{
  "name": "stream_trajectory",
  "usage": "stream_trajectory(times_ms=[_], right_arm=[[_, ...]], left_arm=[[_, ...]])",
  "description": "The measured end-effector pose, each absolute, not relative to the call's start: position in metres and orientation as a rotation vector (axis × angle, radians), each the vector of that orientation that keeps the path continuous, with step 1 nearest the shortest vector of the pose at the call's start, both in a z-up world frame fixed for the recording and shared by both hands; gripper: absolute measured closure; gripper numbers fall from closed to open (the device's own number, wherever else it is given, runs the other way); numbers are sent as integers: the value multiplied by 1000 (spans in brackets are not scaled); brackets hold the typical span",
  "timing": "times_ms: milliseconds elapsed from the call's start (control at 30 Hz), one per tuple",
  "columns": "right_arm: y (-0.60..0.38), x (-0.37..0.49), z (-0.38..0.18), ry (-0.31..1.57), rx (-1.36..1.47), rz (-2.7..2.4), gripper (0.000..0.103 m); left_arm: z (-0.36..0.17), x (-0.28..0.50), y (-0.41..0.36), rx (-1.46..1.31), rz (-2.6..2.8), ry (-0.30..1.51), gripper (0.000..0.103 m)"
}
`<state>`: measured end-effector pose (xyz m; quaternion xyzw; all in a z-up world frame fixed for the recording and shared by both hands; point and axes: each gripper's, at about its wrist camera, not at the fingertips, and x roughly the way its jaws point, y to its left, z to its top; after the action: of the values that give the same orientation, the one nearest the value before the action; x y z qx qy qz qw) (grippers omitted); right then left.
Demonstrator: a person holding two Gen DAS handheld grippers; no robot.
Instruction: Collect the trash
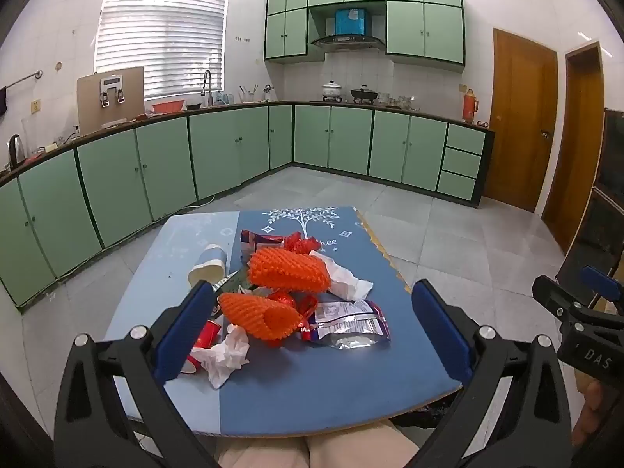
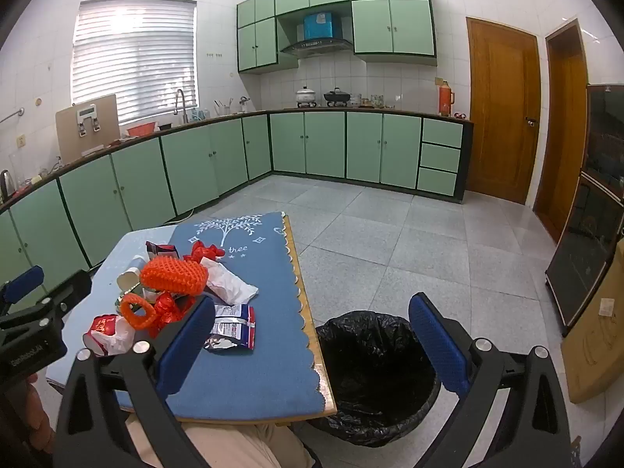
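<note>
1. Left gripper: fingers spread wide, released, nothing between them. It hangs over the near end of the table, the trash pile framed in the gap.
2. Right gripper: fingers likewise spread and empty, over the table's right edge and the bin.
3. Table: small, covered with a blue cloth bearing a white tree print at 12 o'clock; the cloth's scalloped trim runs along the right side.
4. Trash, left wrist view: two orange foam nets at centre; a paper cup on its side at 10 o'clock of them; a foil wrapper at 4 o'clock; white tissue and a red cup at 7 o'clock, close to the left finger; red ribbon at 12 o'clock.
5. Bin: black-lined, on the floor just beside the table's near right corner.
6. Room: kitchen, green cabinets on the left and far walls, wooden door at 2 o'clock.
7. Open grey tile floor beyond and right of the table.
</note>
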<state>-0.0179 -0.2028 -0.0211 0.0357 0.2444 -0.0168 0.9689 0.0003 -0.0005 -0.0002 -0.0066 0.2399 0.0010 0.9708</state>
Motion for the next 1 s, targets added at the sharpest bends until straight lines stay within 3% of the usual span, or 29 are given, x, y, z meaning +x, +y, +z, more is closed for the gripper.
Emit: stream_trajectory(times_ms=[1000], right_arm=[[-202, -16, -22, 499, 74, -36, 6]], left_arm=[[4, -3, 2, -11, 8, 484, 5]])
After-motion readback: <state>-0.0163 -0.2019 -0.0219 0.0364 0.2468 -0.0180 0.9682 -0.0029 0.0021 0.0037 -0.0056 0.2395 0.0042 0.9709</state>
